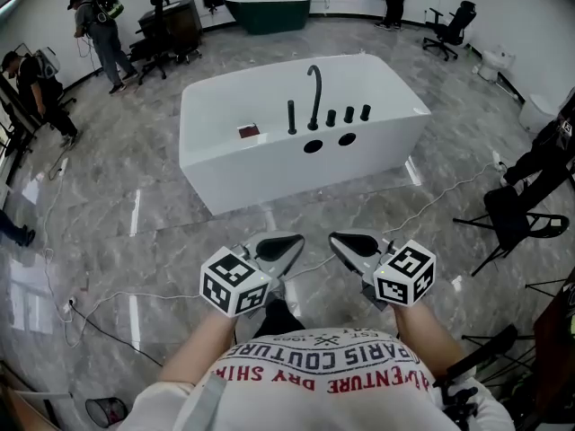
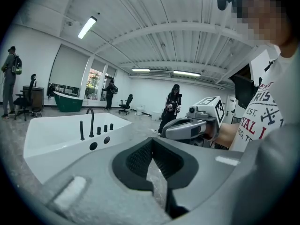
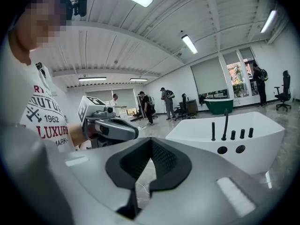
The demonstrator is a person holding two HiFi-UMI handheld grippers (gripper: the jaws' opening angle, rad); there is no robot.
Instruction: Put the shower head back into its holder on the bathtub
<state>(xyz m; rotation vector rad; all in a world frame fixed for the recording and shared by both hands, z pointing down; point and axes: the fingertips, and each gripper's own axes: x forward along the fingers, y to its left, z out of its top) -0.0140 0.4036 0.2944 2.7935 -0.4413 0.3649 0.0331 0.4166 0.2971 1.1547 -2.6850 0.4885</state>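
A white bathtub point(image 1: 225, 164) stands on the marble floor ahead of me. On its near rim are a curved black faucet point(image 1: 314, 95), a slim black upright shower head point(image 1: 291, 117) to its left, and three short black knobs point(image 1: 348, 115) to its right. My left gripper point(image 1: 293, 240) and right gripper point(image 1: 339, 239) hang side by side well short of the tub, both shut and empty. In the left gripper view the tub point(image 2: 47, 137) lies to the left, beyond my left gripper point(image 2: 152, 159). The right gripper point(image 3: 150, 156) has the tub point(image 3: 267, 125) on its right.
A small brown object point(image 1: 248, 131) lies on the tub rim. Cables point(image 1: 135, 296) trail across the floor. A black chair frame point(image 1: 512, 218) stands at the right. At the back are a dark green tub point(image 1: 267, 12), office chairs point(image 1: 449, 30) and several people point(image 1: 99, 30).
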